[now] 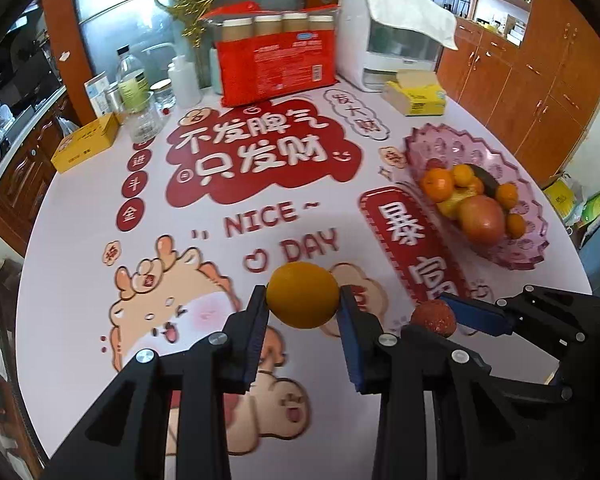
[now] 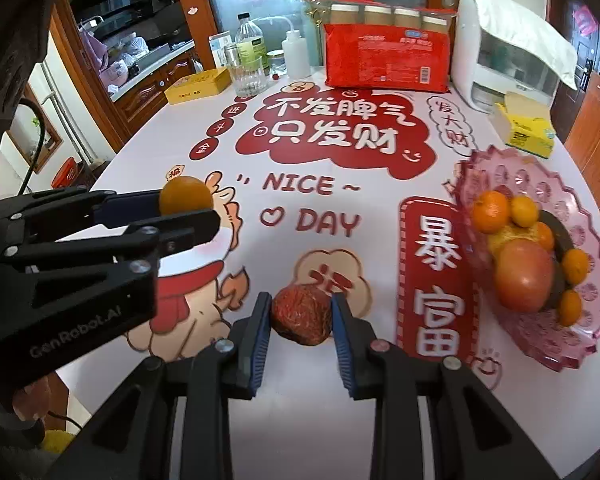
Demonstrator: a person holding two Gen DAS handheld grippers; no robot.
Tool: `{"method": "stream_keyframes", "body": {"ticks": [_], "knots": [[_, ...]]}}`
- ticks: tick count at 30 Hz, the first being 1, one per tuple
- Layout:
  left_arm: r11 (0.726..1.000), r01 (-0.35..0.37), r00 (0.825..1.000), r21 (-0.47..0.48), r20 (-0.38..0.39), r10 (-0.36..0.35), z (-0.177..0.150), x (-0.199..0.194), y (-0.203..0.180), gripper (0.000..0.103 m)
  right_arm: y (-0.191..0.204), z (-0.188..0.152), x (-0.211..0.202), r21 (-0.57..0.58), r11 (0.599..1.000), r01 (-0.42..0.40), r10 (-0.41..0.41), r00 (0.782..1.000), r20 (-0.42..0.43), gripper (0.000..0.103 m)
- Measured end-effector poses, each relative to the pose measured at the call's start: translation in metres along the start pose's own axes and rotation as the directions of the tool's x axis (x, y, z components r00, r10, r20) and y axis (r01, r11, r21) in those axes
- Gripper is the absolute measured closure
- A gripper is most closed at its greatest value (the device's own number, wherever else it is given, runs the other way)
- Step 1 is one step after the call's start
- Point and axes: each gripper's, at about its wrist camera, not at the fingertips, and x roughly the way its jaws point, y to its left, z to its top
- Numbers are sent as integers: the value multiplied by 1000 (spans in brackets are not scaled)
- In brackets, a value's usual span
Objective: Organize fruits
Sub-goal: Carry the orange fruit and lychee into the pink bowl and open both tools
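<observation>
My left gripper [image 1: 303,300] is shut on an orange fruit [image 1: 302,294] and holds it above the printed tablecloth; it also shows in the right wrist view [image 2: 186,206] at the left with the orange fruit [image 2: 185,194]. My right gripper [image 2: 301,314] is shut on a wrinkled dark red fruit [image 2: 301,314]; it shows in the left wrist view [image 1: 436,312] at the lower right with the red fruit [image 1: 433,317]. A pink scalloped fruit plate [image 1: 528,248] [image 2: 580,332] to the right holds several oranges, a large red apple [image 1: 482,219] [image 2: 523,276] and a dark fruit.
At the table's back stand a red package [image 1: 278,64] with jars behind it, a white appliance [image 1: 392,36] under a cloth, a yellow tissue box [image 1: 418,94], bottles and a glass jar [image 1: 144,118], and a yellow box [image 1: 86,142]. Wooden cabinets line the right.
</observation>
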Motion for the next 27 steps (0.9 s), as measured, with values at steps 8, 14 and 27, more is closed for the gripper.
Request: {"method": "stream_keyframes", "body": {"ticks": [8,14,27], "knots": [[1000,27,1000,0,13,-27,15,-1,-73,70,-63,-10,-38,5,1000,27,-27,999,23,73],[999,50,999,-6,16,-50,33,8,-129,70,-126,-17,-63,48,998,44,-46,998,33,73],[1000,14,995,1,98,-14,101,20,-202,70,-252,32,-109,137,982,131,-154,973,171,73]]}}
